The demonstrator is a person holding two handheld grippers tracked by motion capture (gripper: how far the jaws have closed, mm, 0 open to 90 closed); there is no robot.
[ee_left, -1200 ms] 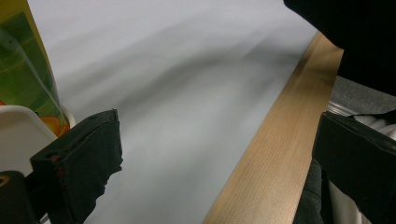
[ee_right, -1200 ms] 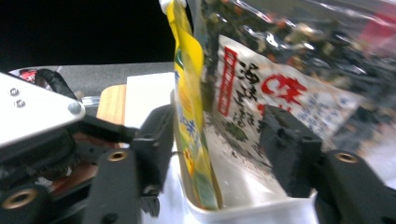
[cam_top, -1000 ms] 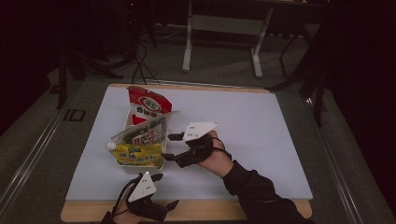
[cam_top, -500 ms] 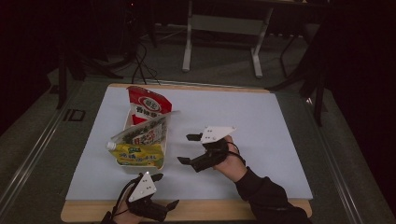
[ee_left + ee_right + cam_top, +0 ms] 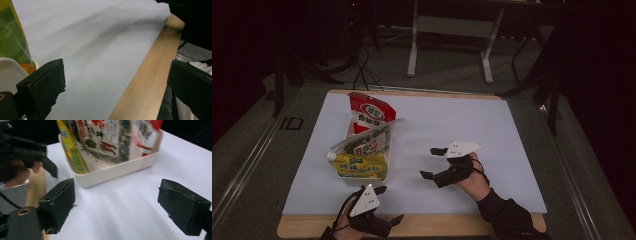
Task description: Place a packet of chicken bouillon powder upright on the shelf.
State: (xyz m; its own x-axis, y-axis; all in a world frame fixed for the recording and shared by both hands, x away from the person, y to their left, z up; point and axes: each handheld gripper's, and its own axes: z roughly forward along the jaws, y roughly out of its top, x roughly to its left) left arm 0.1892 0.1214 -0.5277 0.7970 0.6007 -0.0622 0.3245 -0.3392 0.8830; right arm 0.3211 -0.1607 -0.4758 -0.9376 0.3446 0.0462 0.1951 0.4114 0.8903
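A white tray (image 5: 346,134) at the mat's left holds three snack pouches: a red one (image 5: 371,111) at the back, a green-and-white one (image 5: 364,142) leaning across the middle, and a yellow one (image 5: 359,166) in front. My right gripper (image 5: 427,162) hovers right of the tray, apart from it. Its jaws have just been opening and nothing is between them. In the right gripper view the gripper (image 5: 117,205) faces the tray (image 5: 117,171) over bare mat. My left gripper (image 5: 391,203) rests open at the table's front edge, near the yellow pouch (image 5: 12,37).
A pale mat (image 5: 492,130) covers the wooden table, whose front edge (image 5: 147,75) runs beside my left gripper. The person's dark sleeve (image 5: 507,217) comes in at the bottom right. Metal stand legs (image 5: 449,45) rise behind the table on a dark floor.
My right gripper has drawn back to the right, away from the tray and pouches, and its jaws stand wider. The left gripper has stayed put.
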